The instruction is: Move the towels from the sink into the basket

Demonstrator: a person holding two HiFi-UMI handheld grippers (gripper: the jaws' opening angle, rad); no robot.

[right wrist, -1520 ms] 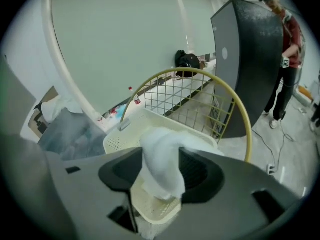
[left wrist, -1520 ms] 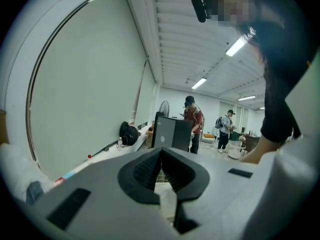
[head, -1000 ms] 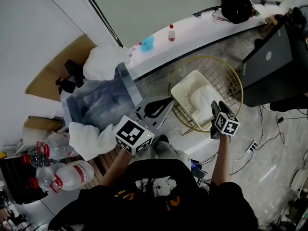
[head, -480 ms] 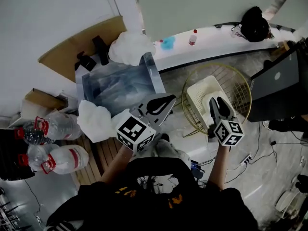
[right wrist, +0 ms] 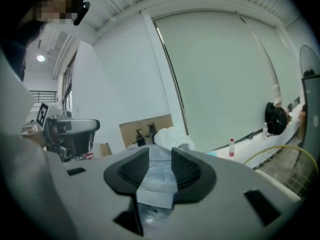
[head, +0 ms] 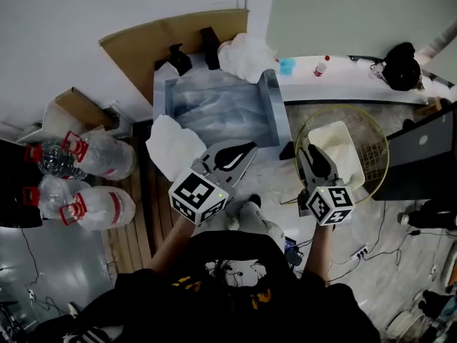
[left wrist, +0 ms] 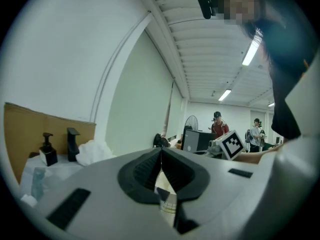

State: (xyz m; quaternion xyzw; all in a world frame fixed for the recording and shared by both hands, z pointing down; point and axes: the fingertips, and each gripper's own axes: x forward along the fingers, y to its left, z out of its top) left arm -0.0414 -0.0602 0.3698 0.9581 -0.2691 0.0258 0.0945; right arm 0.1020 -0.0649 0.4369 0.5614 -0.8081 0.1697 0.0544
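Now you've left the basket for the sink: right gripper just narrowed, half-open, empty; left gripper closed, empty; next towel at seven o'clock.

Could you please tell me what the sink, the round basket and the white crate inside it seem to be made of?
The sink is likely stainless steel: its flat walls have a dull grey sheen. The round basket looks like thin gold-coloured metal wire, an open grid you can see through. The white crate is probably matte plastic, moulded with perforated walls.
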